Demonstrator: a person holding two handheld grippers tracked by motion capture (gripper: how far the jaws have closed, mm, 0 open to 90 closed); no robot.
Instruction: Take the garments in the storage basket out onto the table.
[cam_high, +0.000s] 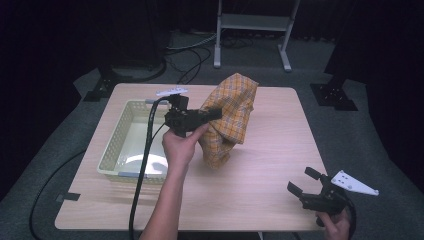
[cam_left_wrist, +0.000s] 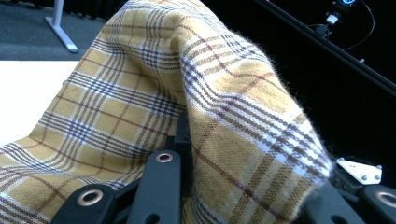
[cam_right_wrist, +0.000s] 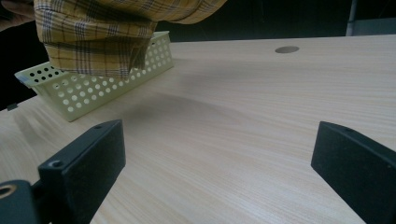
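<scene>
- Nearest the person, the right gripper (cam_high: 301, 184) sits low over the front right corner of the table (cam_high: 260, 190); its jaws stand wide apart with bare wood between them, nothing held; the right gripper view shows the two black pads (cam_right_wrist: 88, 163) well apart above the grain
- Further in, the left gripper (cam_high: 216, 114) is raised above the middle of the table, pointing right in the high view; its jaws are clamped on the cloth (cam_high: 227, 117), pinching a fold near its upper part
- The cloth hangs in the air from that grip, clear of the tabletop, just beside the basket's right edge; its long axis runs roughly up and down, tilted a little, the top peak leaning toward the far side and the narrower lower end pointing down toward the person
- It is a soft mustard-yellow plaid with white and dark brown stripes, bunched and draped in loose folds; in the left gripper view the cloth (cam_left_wrist: 140, 93) shows a fuzzy woven surface folded over the jaws
- Beyond and left, a pale perforated basket (cam_high: 112, 147) rests on the table's left half; its long axis runs front to back
</scene>
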